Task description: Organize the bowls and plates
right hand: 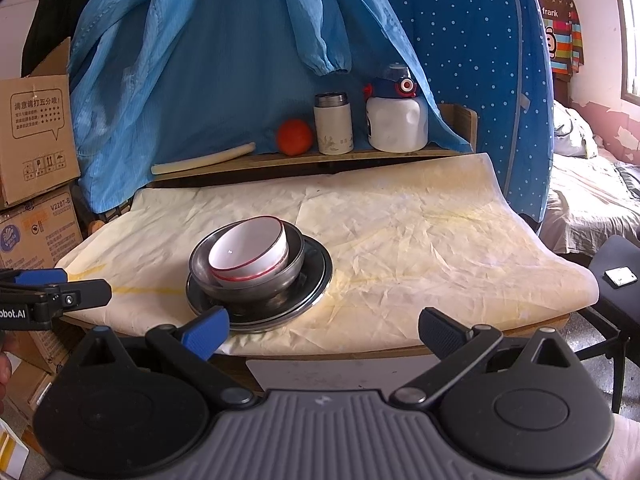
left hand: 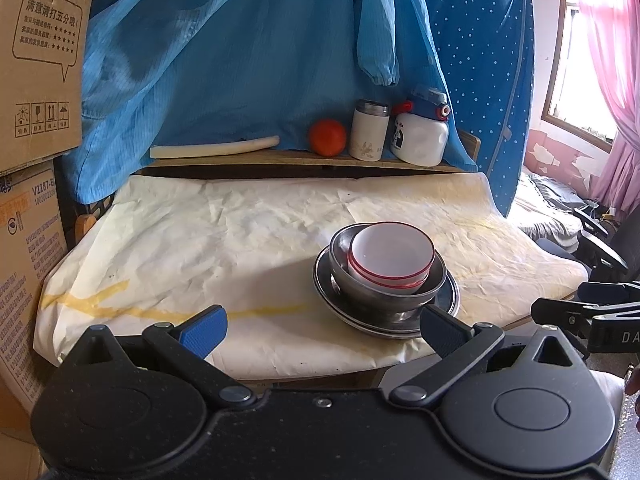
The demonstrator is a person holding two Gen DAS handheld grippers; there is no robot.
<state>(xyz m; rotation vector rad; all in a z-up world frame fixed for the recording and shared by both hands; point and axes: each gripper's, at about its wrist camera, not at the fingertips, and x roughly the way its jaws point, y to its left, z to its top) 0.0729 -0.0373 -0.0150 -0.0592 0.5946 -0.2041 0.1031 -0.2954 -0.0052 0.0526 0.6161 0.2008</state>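
White bowls with red rims (left hand: 390,254) are nested inside a steel bowl (left hand: 384,292), which stands on stacked steel plates (left hand: 450,300) near the table's front edge. The same stack shows in the right wrist view: white bowls (right hand: 248,250), steel bowl (right hand: 280,284), plates (right hand: 316,276). My left gripper (left hand: 322,332) is open and empty, held just in front of the table, the stack ahead to its right. My right gripper (right hand: 324,334) is open and empty, the stack ahead to its left. Each gripper shows at the edge of the other's view, the right one (left hand: 580,312) and the left one (right hand: 60,296).
The table is covered with crumpled white paper (left hand: 220,240). A back shelf holds a white stick (left hand: 214,147), an orange (left hand: 327,137), a white flask (left hand: 370,130) and a white bottle (left hand: 420,136). Cardboard boxes (left hand: 36,80) stand left; blue cloth hangs behind; a bed (right hand: 592,196) lies right.
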